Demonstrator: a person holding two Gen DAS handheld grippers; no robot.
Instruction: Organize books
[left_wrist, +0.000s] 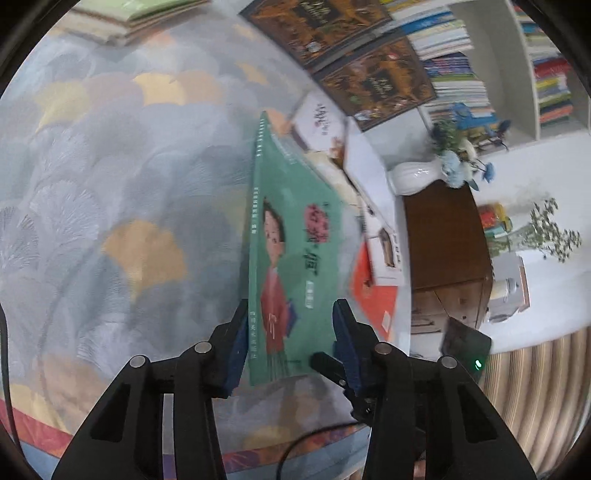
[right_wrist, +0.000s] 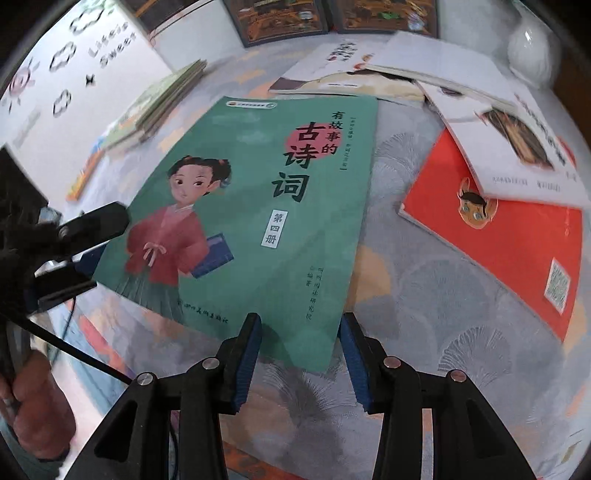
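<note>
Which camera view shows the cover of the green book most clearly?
The right wrist view. There the green book faces the camera, so its title and the drawn girl are sharp and readable. In the left wrist view the green book appears at a steep angle, foreshortened and blurred, with the left tool around its near edge.

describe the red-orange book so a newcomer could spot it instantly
On the fan-patterned tablecloth, look right of the big green book with the girl on its cover. The red-orange book lies flat there, its upper part under a white book. It alone is solid red-orange, with a small cartoon face and a QR code.
</note>
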